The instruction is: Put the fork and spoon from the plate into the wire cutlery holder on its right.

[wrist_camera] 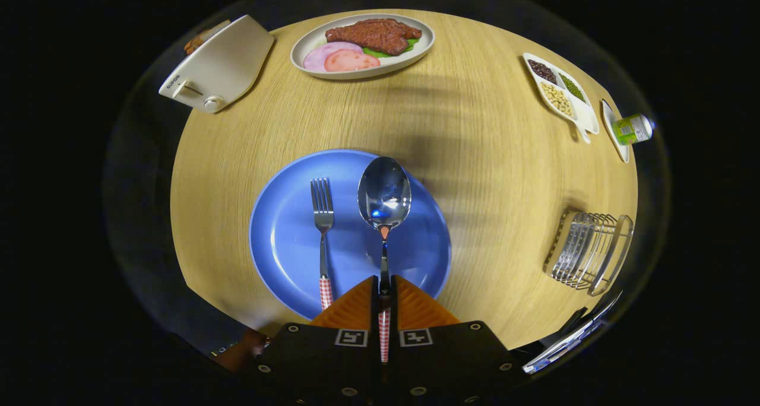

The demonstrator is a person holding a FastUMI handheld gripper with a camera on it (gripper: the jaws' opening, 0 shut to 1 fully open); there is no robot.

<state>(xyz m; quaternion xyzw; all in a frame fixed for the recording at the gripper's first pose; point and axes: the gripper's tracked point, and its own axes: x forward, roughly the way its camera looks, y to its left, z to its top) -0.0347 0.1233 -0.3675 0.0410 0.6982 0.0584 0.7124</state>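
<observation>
A staged dining setting inside a dark booth is shown. A round wooden table (475, 156) is laid as for a meal: a blue plate (285, 240) with a fork (322, 216) and a spoon (384, 195), an oval dish of steak and sliced ham (362, 45), a toaster (217, 67), a divided dish of beans (561, 91) and a wire cutlery holder (588, 251) are seen. Blackness surrounds the table.

toaster (217, 67) | front panel | brand word "SUPOR" | nothing else readable
</observation>
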